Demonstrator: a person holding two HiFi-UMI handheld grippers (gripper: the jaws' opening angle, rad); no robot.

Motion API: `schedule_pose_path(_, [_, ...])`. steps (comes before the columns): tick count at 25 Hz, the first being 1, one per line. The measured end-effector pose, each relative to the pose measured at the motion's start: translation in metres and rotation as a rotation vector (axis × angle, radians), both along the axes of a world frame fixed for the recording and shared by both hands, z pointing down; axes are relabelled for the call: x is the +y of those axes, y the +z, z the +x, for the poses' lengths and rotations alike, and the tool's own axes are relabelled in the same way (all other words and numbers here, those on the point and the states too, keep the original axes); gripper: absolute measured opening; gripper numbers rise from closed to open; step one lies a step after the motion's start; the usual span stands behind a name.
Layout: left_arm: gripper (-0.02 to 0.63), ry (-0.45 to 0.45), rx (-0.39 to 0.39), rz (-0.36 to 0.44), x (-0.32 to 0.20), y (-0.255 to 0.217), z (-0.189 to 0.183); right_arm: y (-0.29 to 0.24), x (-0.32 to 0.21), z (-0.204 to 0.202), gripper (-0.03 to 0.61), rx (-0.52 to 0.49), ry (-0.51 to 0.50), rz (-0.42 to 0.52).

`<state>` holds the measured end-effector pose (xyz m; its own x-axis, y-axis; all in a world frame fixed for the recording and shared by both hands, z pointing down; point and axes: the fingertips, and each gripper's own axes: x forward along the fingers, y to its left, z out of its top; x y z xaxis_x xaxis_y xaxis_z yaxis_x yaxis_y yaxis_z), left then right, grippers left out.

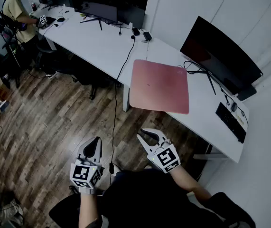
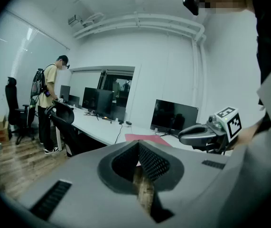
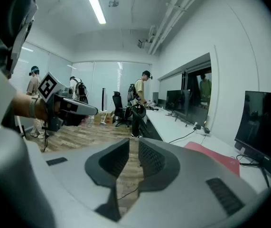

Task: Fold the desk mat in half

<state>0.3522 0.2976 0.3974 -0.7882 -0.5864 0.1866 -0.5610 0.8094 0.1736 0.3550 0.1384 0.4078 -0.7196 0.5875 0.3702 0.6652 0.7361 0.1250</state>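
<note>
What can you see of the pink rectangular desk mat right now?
The pink rectangular desk mat is one thin, smooth, matte sheet with rounded corners, looking like soft leatherette. It lies flat and fully unfolded on the long white desk, in front of a dark monitor. Its near left corner seems to jut past the desk's front edge. A tiny dark speck shows near its middle. Nothing lies on it; only the desk touches it.

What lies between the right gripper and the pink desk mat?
Only bare wooden floor, seen in the head view. The right gripper hangs short of the desk mat, jaws apart and empty.
</note>
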Motion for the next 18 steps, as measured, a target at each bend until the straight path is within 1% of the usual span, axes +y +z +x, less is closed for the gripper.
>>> schedule_pose_path(3, [0.006,0.044,-0.028,-0.034,0.006,0.002,0.001,0.005,0.013,-0.006,0.071,0.017,0.009,-0.008])
schedule_pose_path(5, [0.006,0.059,-0.03,-0.043,0.015,0.006,-0.001,0.01,0.023,-0.009,0.071,0.04,0.021,-0.015])
schedule_pose_path(10, [0.006,0.059,-0.012,-0.04,0.048,0.012,-0.012,0.011,0.054,-0.019,0.071,0.047,0.03,-0.021])
schedule_pose_path(14, [0.006,0.074,-0.029,-0.061,0.07,0.019,-0.018,0.017,0.071,-0.027,0.071,0.069,0.051,-0.044])
schedule_pose_path(18, [0.006,0.085,-0.017,-0.088,0.092,0.024,-0.03,0.021,0.082,-0.038,0.072,0.091,0.065,-0.051])
